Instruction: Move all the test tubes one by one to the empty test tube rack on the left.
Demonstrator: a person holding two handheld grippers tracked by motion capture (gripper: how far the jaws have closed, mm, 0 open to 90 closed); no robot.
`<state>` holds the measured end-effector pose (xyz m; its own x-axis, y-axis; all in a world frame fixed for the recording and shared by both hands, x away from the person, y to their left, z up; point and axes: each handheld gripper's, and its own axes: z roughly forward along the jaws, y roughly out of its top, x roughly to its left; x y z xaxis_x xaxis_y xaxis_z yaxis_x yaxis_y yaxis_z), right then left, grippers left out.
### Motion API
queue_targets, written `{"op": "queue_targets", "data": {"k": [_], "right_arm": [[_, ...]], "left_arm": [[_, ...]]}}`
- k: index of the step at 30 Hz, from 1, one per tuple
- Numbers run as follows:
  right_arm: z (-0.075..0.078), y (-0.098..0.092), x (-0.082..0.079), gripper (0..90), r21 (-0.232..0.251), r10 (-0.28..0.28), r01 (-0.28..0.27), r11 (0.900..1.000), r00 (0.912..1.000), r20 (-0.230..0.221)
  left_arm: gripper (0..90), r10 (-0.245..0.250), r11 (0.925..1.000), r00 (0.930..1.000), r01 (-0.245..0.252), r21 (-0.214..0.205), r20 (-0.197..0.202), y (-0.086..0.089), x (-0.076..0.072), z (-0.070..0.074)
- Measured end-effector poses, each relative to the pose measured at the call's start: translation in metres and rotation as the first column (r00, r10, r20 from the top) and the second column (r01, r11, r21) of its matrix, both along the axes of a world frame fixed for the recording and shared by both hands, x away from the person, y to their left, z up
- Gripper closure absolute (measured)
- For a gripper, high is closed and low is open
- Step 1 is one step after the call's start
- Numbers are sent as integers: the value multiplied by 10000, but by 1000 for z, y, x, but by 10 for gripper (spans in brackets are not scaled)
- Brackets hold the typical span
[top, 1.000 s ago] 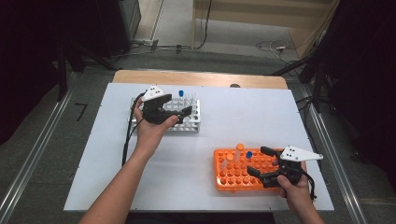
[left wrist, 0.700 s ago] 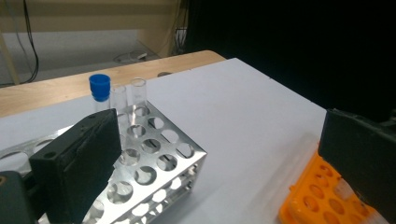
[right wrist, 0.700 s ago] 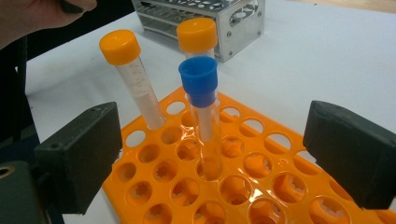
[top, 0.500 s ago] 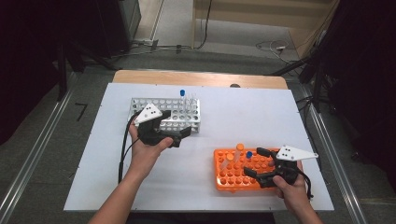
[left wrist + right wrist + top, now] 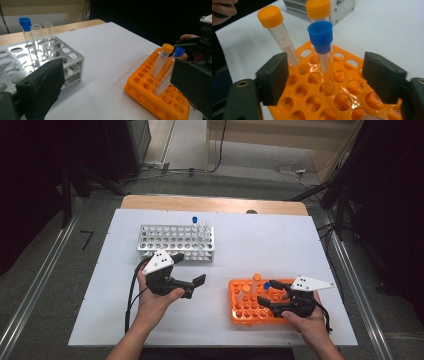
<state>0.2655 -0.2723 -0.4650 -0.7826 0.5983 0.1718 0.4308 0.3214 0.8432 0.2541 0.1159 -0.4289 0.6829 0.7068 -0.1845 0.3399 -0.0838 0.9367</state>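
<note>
the right tool, jaws just closing, straddles a blue-capped tube in the orange rack, ready to pull it. the left tool waits released, empty.

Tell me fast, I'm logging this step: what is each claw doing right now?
Left claw: open, holding nothing.
Right claw: open around the blue-capped tube in the orange rack, pads not touching it; jaws have just been closing.

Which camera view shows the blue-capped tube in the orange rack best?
The right gripper view: the blue-capped tube stands close and sharp in the orange rack, between the right tool's open jaws, untouched. The left gripper view shows it farther off, beside an orange-capped tube. The high view shows little more than its cap.
</note>
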Motion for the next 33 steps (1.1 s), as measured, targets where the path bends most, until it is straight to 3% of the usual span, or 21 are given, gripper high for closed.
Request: {"op": "queue_targets", "data": {"k": [1,5,21,28,33], "right_arm": [[-2,1,0,317,-134,-131,128,9998,9997,-198],[-5,2,0,446,-271,-281,271,9993,9989,-383],[-12,21,-5,737,-1037,-1109,1078,9888,9935,-242],[-9,18,-5,746,-815,-1209,1190,9896,9925,-193],[0,13,-9,747,-438,-1273,1276,9909,9918,102]], "left_arm": [[0,18,10000,10000,-18,-34,-50,1,-1,-1],[0,45,10000,10000,-46,-10,-83,3,-3,-2],[0,-90,9999,9998,89,-60,-201,-1,-4,-4],[0,-76,10000,9998,76,-16,-191,-2,-4,-4],[0,-182,9998,9997,182,-17,-187,-5,-6,-3]]}}
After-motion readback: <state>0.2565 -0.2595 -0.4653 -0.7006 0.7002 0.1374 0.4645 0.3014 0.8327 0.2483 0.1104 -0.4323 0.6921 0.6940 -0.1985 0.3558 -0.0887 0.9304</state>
